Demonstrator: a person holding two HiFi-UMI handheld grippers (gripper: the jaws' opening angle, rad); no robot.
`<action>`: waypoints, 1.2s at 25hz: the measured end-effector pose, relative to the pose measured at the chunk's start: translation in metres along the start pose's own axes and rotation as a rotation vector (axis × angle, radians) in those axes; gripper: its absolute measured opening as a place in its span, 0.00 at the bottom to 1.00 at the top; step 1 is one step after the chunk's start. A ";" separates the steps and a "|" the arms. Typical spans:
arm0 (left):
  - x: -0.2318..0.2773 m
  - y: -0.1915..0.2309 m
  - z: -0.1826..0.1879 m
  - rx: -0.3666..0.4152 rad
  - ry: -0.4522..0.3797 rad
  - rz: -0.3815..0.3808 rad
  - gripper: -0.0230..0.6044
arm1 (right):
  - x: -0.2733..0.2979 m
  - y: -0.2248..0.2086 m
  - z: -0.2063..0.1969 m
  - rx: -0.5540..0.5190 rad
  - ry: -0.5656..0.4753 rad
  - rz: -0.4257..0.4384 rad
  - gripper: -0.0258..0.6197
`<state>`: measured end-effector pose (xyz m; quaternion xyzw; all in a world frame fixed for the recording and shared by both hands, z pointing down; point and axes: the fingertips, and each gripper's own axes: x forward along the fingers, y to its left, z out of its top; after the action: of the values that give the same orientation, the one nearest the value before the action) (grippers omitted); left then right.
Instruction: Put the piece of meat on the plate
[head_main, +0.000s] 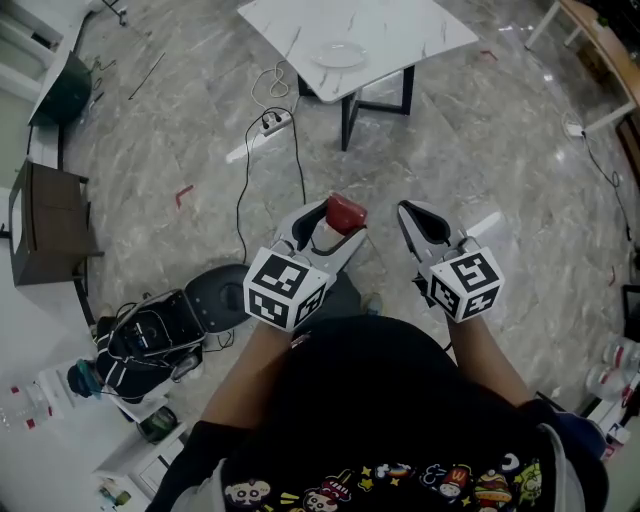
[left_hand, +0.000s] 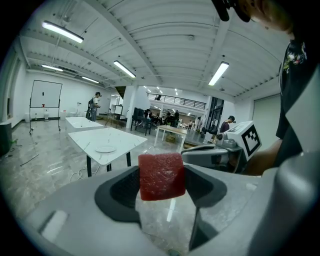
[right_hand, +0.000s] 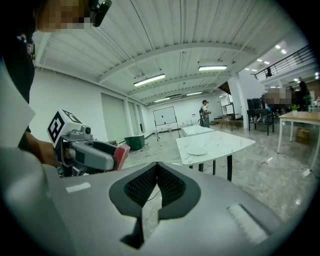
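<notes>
Our left tool (head_main: 340, 226) pinches the red piece of meat (left_hand: 161, 176), holding it in the air above the floor (head_main: 180, 130). Just beside it, our right tool (right_hand: 157, 186) has its jaws pressed together on nothing. The plate (head_main: 339, 54) sits well ahead on the white tabletop (head_main: 410, 25).

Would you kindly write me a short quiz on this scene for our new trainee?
1. True or false: the piece of meat already lies on the plate.
2. Which gripper grips the piece of meat? A. the left gripper B. the right gripper C. neither
3. Fill in: the right gripper's jaws stand ____, with nothing between them.

Key:
1. False. The plate stands on the white table, apart from the meat.
2. A.
3. Together.
</notes>
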<state>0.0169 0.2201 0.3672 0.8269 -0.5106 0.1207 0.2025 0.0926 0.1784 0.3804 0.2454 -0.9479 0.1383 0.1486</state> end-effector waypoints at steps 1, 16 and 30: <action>0.003 0.009 0.004 0.004 -0.003 -0.006 0.66 | 0.008 -0.005 0.005 0.002 -0.004 -0.010 0.08; 0.028 0.114 0.053 0.067 -0.012 -0.080 0.66 | 0.098 -0.028 0.057 0.004 -0.043 -0.129 0.08; 0.055 0.160 0.054 0.055 -0.013 -0.075 0.66 | 0.144 -0.044 0.052 0.007 -0.018 -0.128 0.08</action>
<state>-0.1018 0.0878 0.3760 0.8515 -0.4769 0.1216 0.1807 -0.0164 0.0626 0.3917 0.3074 -0.9310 0.1297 0.1479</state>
